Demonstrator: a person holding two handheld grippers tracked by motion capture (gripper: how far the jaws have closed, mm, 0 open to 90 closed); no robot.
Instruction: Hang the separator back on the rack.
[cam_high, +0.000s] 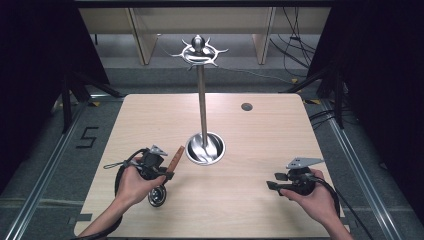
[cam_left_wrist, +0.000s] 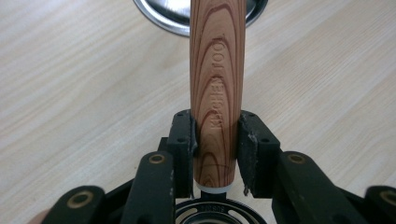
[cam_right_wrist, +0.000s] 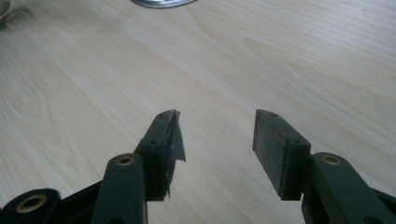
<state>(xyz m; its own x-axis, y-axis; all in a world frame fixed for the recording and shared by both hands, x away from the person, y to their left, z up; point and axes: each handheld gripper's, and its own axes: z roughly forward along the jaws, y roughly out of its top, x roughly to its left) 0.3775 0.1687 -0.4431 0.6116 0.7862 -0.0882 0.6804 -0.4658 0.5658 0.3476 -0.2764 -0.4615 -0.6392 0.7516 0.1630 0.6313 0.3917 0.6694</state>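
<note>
The wooden-handled utensil (cam_left_wrist: 215, 93) sits clamped in your left gripper (cam_left_wrist: 215, 135), the pads pressing both sides of its striped brown handle near the lower end. Lettering is stamped along the handle. In the high view the handle (cam_high: 175, 159) slants up and away from your left hand (cam_high: 134, 182), and the utensil's round metal head (cam_high: 157, 195) hangs just above the table (cam_high: 260, 200) below that hand. Just beyond the handle's tip stands the round steel base (cam_high: 205, 148) of a utensil stand, its pole (cam_high: 202, 105) rising to a ring of curved hooks (cam_high: 199, 51). Your right gripper (cam_right_wrist: 215, 135), well apart near the table's right side, has its jaws spread with nothing between them, hovering over bare wood in your right hand (cam_high: 315, 192).
</note>
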